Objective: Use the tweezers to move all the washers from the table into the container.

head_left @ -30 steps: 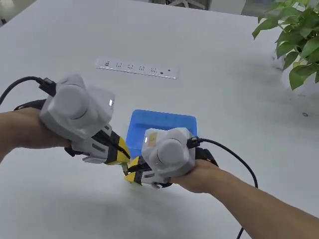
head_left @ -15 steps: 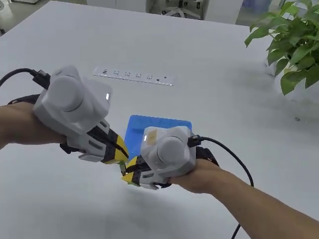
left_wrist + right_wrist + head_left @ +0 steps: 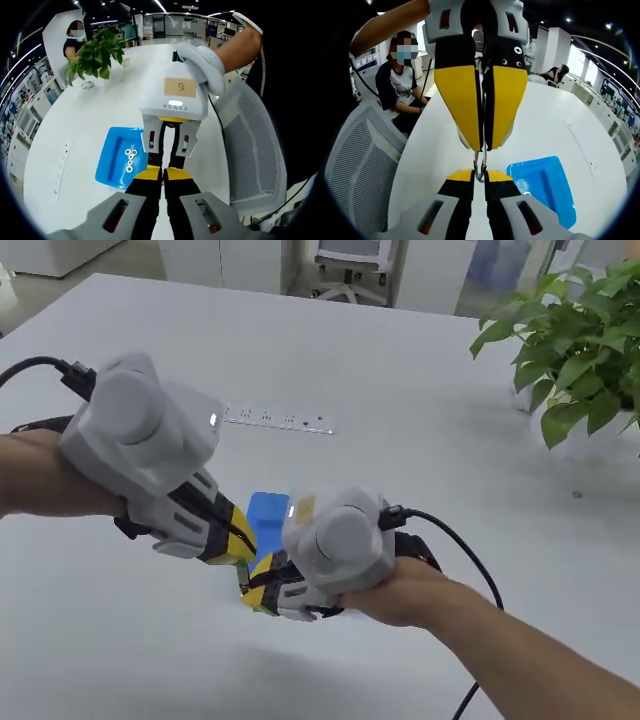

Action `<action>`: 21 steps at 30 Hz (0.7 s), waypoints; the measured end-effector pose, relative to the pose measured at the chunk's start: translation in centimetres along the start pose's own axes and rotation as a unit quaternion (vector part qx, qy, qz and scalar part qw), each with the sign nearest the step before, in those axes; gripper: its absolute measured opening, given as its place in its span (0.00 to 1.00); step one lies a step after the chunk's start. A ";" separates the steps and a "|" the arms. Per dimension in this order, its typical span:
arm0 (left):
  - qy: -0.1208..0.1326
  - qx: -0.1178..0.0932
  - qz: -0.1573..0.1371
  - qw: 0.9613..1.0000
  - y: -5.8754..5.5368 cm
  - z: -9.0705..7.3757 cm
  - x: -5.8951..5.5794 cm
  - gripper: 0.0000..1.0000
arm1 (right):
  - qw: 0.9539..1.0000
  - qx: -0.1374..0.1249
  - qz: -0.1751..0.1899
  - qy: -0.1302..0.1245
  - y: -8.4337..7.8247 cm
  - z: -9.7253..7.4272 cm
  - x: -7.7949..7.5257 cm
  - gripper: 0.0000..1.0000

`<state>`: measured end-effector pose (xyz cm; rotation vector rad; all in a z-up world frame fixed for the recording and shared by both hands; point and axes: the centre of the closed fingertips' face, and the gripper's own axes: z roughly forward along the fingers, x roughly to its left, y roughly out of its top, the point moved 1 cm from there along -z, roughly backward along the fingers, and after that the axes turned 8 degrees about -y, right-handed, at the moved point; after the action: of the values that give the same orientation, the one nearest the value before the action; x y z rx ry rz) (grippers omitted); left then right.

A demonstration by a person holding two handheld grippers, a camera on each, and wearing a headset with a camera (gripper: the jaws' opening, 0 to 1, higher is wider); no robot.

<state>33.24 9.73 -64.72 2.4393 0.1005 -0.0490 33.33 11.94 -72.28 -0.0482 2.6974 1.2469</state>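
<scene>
My left gripper [image 3: 243, 545] and right gripper [image 3: 256, 585] meet jaw to jaw above the white table, just in front of the blue container [image 3: 268, 512]. The metal tweezers [image 3: 480, 165] run between them. In the right gripper view the left gripper's yellow jaws are shut on the tweezers' shaft, and the looped end sits pinched in my right gripper [image 3: 480, 176]. The left gripper [image 3: 162, 175] faces the right gripper's body. Beside it lies the container [image 3: 117, 160] with several washers [image 3: 131, 160] in it. The container [image 3: 545, 192] lies to the right below the jaws.
A white power strip [image 3: 275, 420] lies on the table beyond the container. A potted plant [image 3: 570, 350] stands at the far right. A mesh chair [image 3: 250, 145] is by the table's edge, and a seated person [image 3: 402, 80] is nearby.
The head camera has tilted up, so the table scene sits lower. Both grippers stay jaw to jaw and now cover more of the blue container.
</scene>
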 end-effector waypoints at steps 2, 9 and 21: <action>0.000 -0.003 0.003 1.000 0.5 -0.2 0.2 0.05 | 1.000 -0.002 0.000 0.000 0.3 -0.3 -0.3 0.09; 0.000 -0.014 0.011 1.000 1.5 -0.9 1.1 0.05 | 1.000 -0.005 -0.003 -0.006 0.9 -1.0 -1.6 0.09; 0.006 -0.013 0.032 0.999 3.0 -1.5 3.3 0.05 | 1.000 -0.012 -0.004 -0.024 1.4 -1.9 -4.4 0.09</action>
<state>36.85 8.55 -61.86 2.4158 0.0280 -0.0048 37.25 11.24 -69.34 -0.0325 2.6396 1.2630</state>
